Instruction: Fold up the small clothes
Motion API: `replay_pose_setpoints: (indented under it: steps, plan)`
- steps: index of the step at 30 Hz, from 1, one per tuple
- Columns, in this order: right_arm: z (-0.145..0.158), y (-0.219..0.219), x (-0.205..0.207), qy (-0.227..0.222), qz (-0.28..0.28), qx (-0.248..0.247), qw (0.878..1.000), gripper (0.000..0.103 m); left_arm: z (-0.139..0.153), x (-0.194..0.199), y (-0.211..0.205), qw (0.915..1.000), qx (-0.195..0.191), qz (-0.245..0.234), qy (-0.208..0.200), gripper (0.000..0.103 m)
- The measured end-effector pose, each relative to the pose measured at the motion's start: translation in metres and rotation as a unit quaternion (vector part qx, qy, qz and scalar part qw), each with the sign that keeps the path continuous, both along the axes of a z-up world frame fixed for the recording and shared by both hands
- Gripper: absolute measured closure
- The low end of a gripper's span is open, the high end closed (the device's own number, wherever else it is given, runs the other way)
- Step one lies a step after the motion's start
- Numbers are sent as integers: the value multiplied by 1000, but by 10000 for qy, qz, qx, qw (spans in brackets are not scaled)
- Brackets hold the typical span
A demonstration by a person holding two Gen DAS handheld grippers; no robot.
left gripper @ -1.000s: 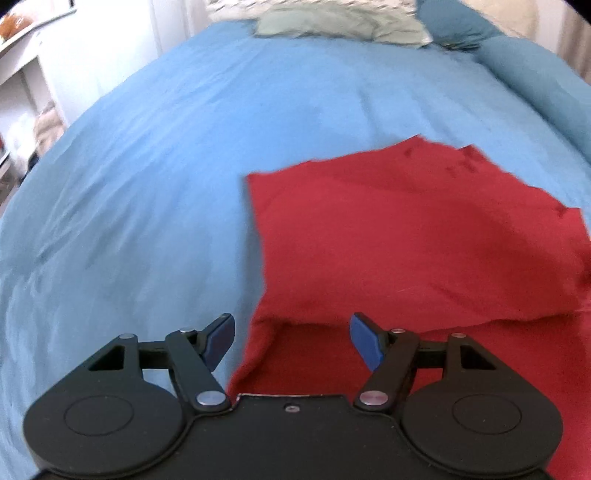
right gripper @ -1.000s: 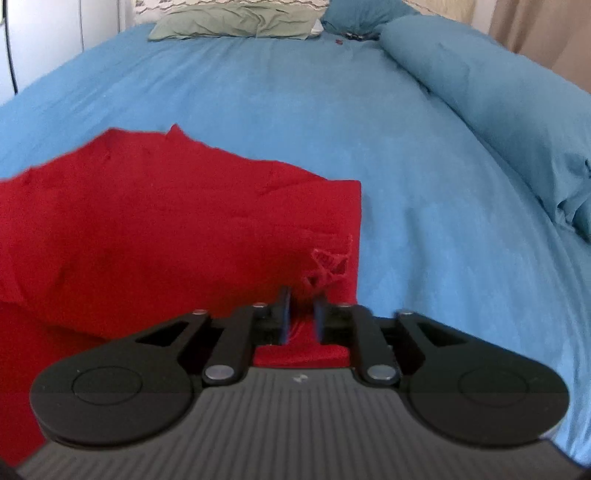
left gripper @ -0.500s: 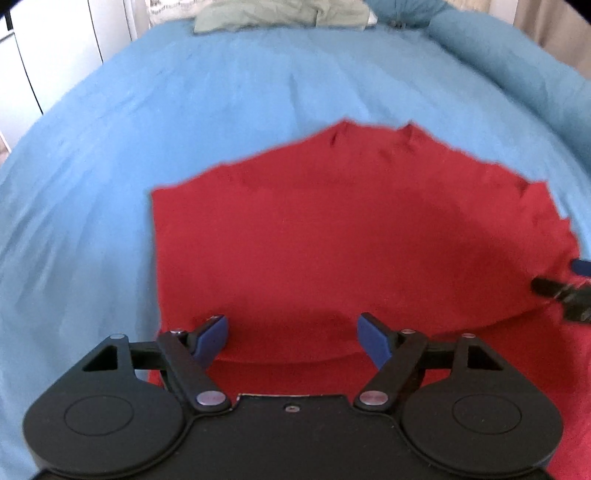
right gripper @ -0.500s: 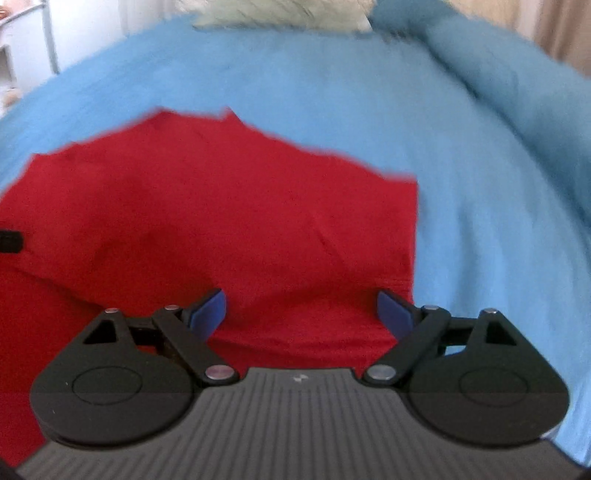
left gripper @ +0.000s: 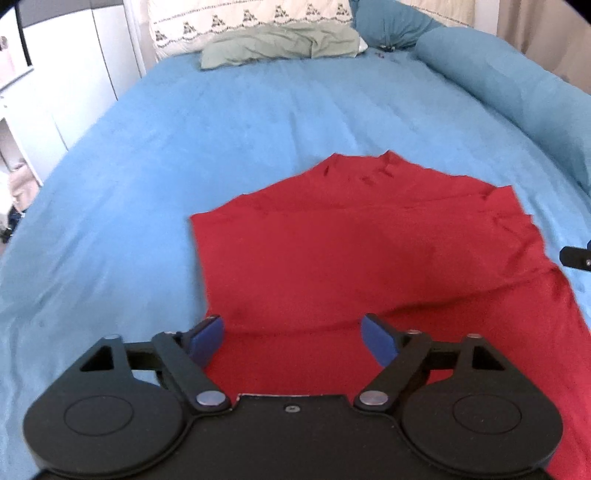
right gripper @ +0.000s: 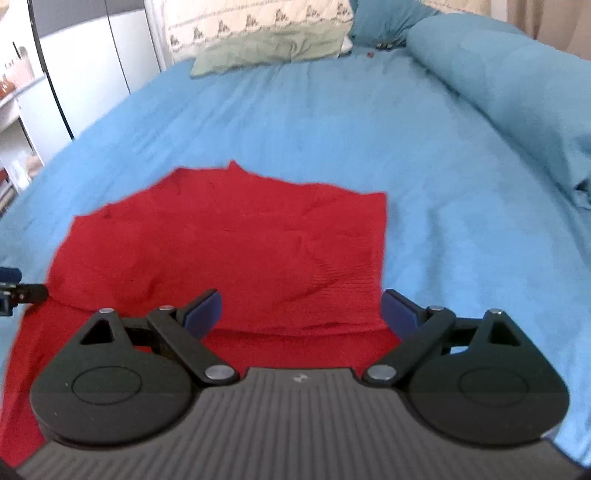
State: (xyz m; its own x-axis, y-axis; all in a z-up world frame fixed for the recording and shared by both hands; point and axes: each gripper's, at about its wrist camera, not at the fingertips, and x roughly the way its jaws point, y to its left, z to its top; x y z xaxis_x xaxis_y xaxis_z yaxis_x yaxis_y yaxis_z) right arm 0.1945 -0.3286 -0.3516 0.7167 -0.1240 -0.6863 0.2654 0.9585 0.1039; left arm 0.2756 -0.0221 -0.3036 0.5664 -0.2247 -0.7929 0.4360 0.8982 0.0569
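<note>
A red garment [left gripper: 369, 266] lies on the blue bed, its far part folded over the near part; it also shows in the right wrist view [right gripper: 236, 258]. My left gripper [left gripper: 293, 341] is open and empty, above the garment's near left side. My right gripper [right gripper: 301, 314] is open and empty, above the garment's near right side, its right finger close to the cloth's right edge. The right gripper's tip shows at the right edge of the left wrist view [left gripper: 576, 256]. The left gripper's tip shows at the left edge of the right wrist view [right gripper: 18, 291].
The blue bedspread [left gripper: 221, 122] spreads all around the garment. A green pillow [left gripper: 280, 46] and a patterned white one [left gripper: 251, 16] lie at the head. A long teal bolster [right gripper: 517, 81] runs along the right side. White furniture [left gripper: 55, 74] stands to the left.
My right gripper opened and let go of the red garment's edge. Both grippers have drawn back and up from the cloth. The folded part now lies flat.
</note>
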Motion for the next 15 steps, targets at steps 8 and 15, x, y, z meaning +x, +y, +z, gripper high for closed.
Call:
replay_pose_setpoints:
  steps: [8, 15]
  plan:
    - [32, 7, -93, 545, 243, -119, 9981, 0, 23, -86, 47, 9977, 204, 57, 641, 5]
    - [19, 19, -172, 1548, 292, 46, 9875, 0, -14, -146, 91, 9853, 190, 307, 1671, 6]
